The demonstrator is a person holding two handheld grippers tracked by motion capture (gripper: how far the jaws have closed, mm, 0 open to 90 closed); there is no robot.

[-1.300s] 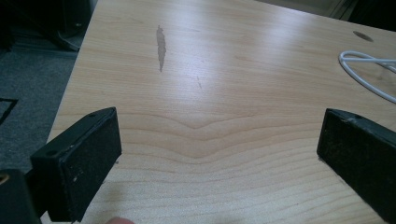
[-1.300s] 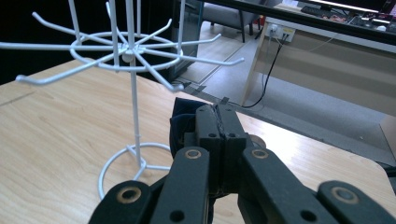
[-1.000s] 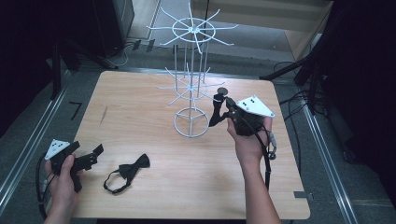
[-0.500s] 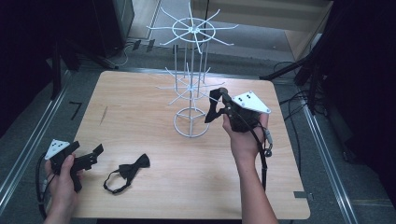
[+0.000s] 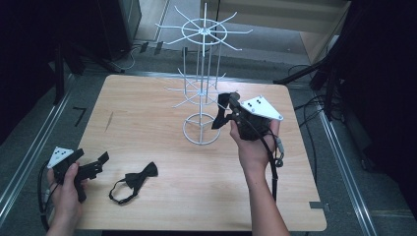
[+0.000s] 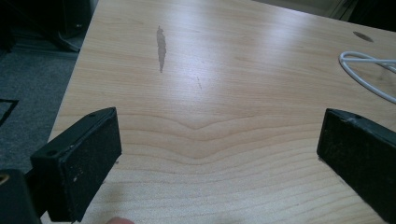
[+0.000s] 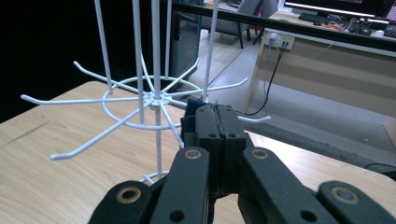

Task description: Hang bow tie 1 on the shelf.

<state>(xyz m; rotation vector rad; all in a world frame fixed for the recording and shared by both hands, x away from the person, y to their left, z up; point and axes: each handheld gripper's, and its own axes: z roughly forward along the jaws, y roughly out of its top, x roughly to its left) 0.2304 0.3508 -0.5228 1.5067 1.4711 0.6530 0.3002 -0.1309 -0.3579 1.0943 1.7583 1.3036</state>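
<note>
Right tool [image 5: 227, 104] clamped on dangling dark bow tie [image 5: 219, 117] (floppy, creased)

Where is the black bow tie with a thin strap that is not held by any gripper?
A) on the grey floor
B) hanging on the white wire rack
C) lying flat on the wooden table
C: the black bow tie with a thin strap lies on the wooden table, near the left gripper.

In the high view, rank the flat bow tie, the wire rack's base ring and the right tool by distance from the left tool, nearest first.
1. Flat bow tie, on the table just right of the left tool.
2. Base ring, mid-table.
3. Right tool, beyond the ring, at the rack.
</note>
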